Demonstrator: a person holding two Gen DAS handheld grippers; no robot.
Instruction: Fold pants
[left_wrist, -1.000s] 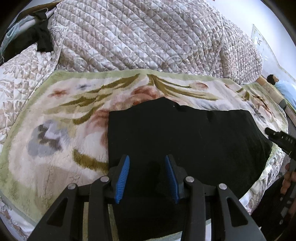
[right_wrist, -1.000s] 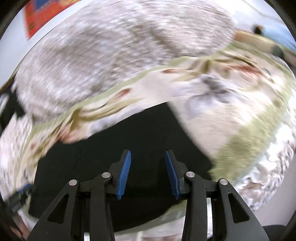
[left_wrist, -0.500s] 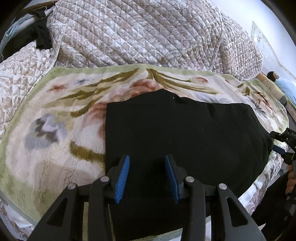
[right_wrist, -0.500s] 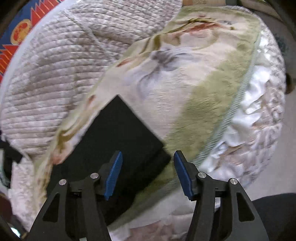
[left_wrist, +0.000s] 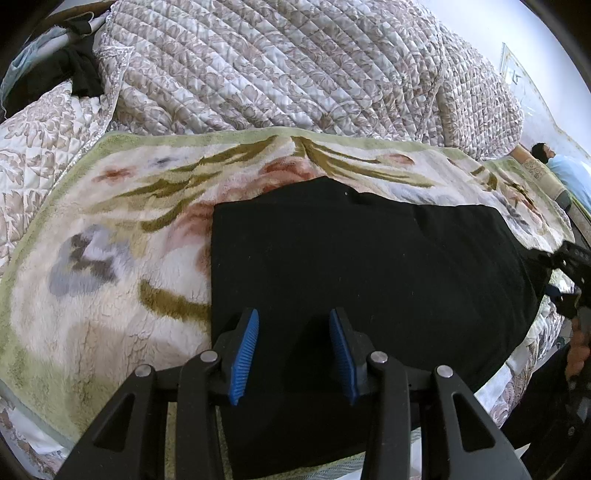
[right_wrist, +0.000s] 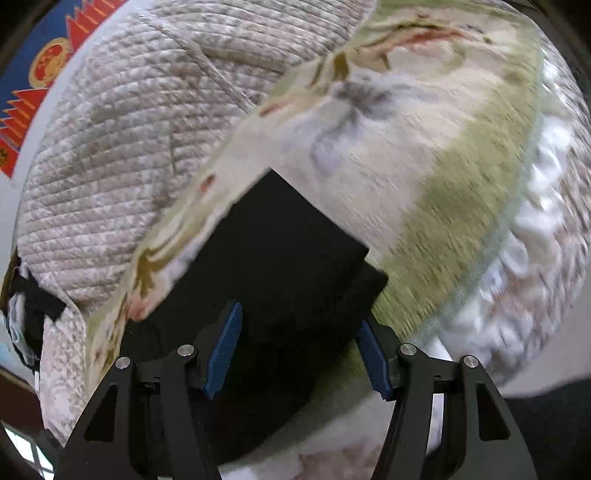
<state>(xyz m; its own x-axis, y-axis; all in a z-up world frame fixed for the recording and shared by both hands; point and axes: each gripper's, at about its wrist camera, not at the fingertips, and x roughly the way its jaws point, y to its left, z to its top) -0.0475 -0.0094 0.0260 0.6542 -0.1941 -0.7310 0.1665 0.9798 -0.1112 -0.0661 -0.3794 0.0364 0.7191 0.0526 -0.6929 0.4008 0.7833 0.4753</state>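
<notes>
The right tool (right_wrist: 299, 343) has spread wider and apparently neared the pants' (right_wrist: 273, 266) corner.

Bright daylight, fisheye-warped edges, right view motion-blurred

A: Pants (left_wrist: 362, 273) lie flat on the blanket (left_wrist: 110, 288), toward its near edge.
B: Quilt (left_wrist: 280, 70) heaped behind the blanket. Bed (right_wrist: 546, 236) underneath it all.

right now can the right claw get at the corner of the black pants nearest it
Probably yes. The right claw is open, and the corner of the black pants lies flat on the floral blanket just ahead of its fingers, with nothing over it.
</notes>
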